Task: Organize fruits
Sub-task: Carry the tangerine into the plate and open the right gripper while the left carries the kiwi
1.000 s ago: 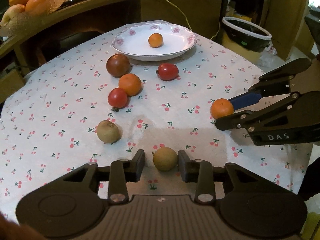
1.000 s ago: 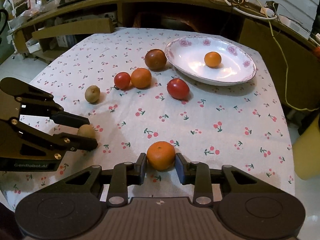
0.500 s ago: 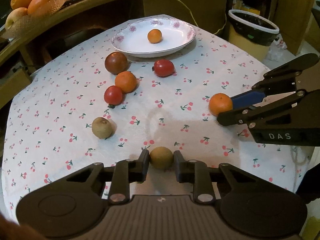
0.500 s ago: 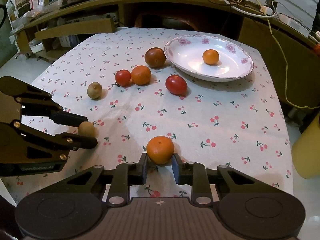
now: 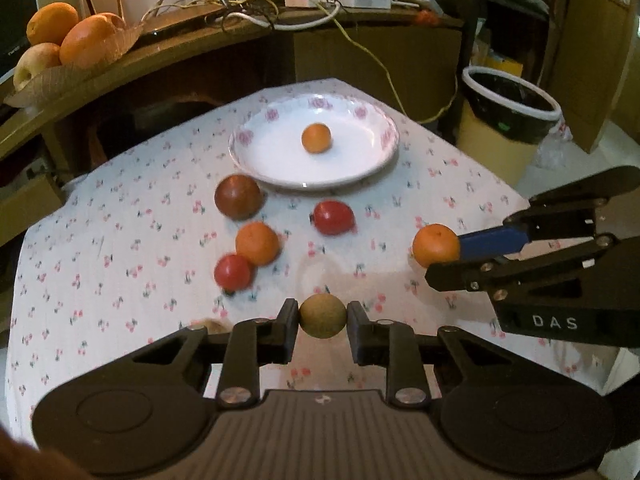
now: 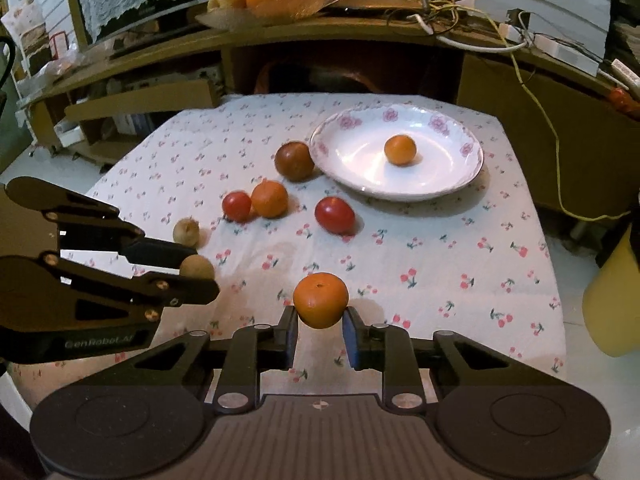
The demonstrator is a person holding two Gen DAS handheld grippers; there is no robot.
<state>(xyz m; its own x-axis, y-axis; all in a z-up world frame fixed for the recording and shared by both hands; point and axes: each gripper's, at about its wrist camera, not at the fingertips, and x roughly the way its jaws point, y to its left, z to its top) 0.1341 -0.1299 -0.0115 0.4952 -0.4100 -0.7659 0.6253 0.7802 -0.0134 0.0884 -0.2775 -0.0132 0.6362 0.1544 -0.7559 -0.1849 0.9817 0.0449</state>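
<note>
My left gripper point(image 5: 322, 316) is shut on a brown kiwi point(image 5: 322, 315) and holds it above the near part of the table. My right gripper point(image 6: 320, 320) is shut on an orange mandarin point(image 6: 320, 299), also lifted; the mandarin shows in the left wrist view point(image 5: 435, 245). A white flowered plate point(image 5: 280, 168) at the far end holds one small orange point(image 5: 316, 138). On the cloth lie a dark plum point(image 5: 237, 196), an orange point(image 5: 257, 243), two red tomatoes point(image 5: 333, 217) point(image 5: 232, 272), and a second kiwi point(image 6: 186, 231).
The table has a white cherry-print cloth point(image 6: 440, 248). A wooden shelf behind carries a bowl of oranges point(image 5: 72, 40) and cables. A white-rimmed bin point(image 5: 510, 120) stands on the floor to the right; a yellow object point(image 6: 612, 304) sits by the table's right edge.
Both grippers closed on their fruit and lifted them off the cloth, the kiwi on the left and the mandarin on the right. Both views have risen and tilted toward the plate.
</note>
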